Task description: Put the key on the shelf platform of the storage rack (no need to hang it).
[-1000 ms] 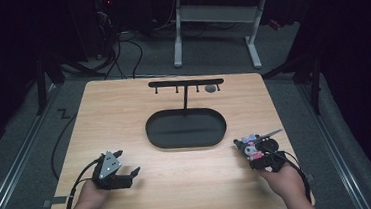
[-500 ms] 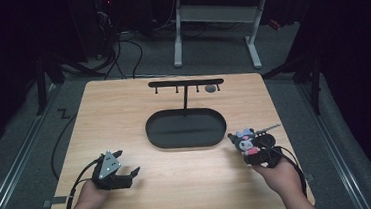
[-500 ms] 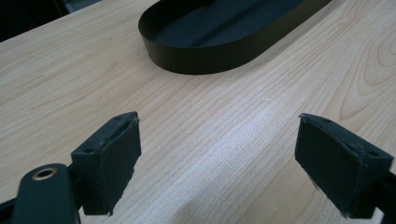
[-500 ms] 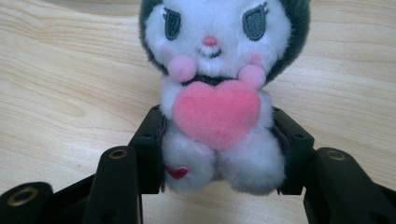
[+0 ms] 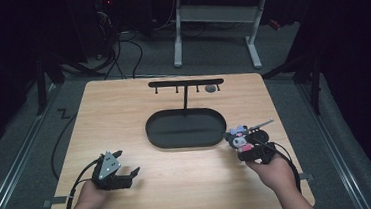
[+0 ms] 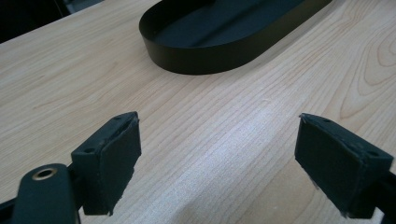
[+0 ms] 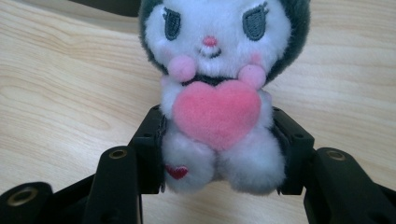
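Observation:
A small plush toy (image 7: pixel 218 84) with a white face, dark hood and pink heart sits between the two pads of my right gripper (image 7: pixel 219 149), which is shut on its lower body. In the high view the plush toy (image 5: pixel 240 139) hangs just right of the black oval tray (image 5: pixel 186 140), held by my right gripper (image 5: pixel 249 148). A thin cord or chain (image 5: pixel 261 124) sticks out from the toy to the right. My left gripper (image 5: pixel 128 171) rests near the table's front left, open, with bare wood between its pads (image 6: pixel 112 154).
A black T-shaped rack (image 5: pixel 186 83) with small hooks stands behind the tray; a small dark round thing (image 5: pixel 211 88) hangs at its right. The tray's near wall (image 6: pixel 215 60) lies ahead of the left gripper. Bare wood lies between the hands.
My right gripper has moved left and a little up with the plush toy, closer to the tray's right end. The left gripper has stayed put.

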{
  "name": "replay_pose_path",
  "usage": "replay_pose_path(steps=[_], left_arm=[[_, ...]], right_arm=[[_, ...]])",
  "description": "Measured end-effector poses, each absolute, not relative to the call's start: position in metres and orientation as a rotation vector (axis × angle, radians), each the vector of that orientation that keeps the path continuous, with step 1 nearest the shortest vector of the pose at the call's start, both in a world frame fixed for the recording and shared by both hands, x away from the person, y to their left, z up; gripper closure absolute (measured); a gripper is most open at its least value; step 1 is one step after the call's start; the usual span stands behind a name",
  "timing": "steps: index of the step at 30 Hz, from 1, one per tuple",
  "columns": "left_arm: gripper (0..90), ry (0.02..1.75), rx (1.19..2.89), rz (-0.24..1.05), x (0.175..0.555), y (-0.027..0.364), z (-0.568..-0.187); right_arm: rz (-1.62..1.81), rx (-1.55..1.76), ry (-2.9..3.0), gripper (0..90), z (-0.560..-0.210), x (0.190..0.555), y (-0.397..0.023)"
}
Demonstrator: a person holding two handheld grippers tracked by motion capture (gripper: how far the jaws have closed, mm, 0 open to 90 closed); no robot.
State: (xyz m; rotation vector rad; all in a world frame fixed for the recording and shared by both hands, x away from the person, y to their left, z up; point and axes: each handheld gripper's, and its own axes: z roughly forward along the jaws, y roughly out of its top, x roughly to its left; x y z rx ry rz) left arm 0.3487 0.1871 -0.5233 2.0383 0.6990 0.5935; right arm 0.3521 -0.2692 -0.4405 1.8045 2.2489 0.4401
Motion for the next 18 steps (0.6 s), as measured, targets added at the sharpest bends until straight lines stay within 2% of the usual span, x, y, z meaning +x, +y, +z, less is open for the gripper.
replay_pose_path(steps=[18], left_arm=[[15.3, 0.702, 2.026, 0.584, 0.349, 0.188, -0.523]], right_arm=[[0.481, 1.759, 2.279, 48.2, -0.434, 0.383, -0.237]])
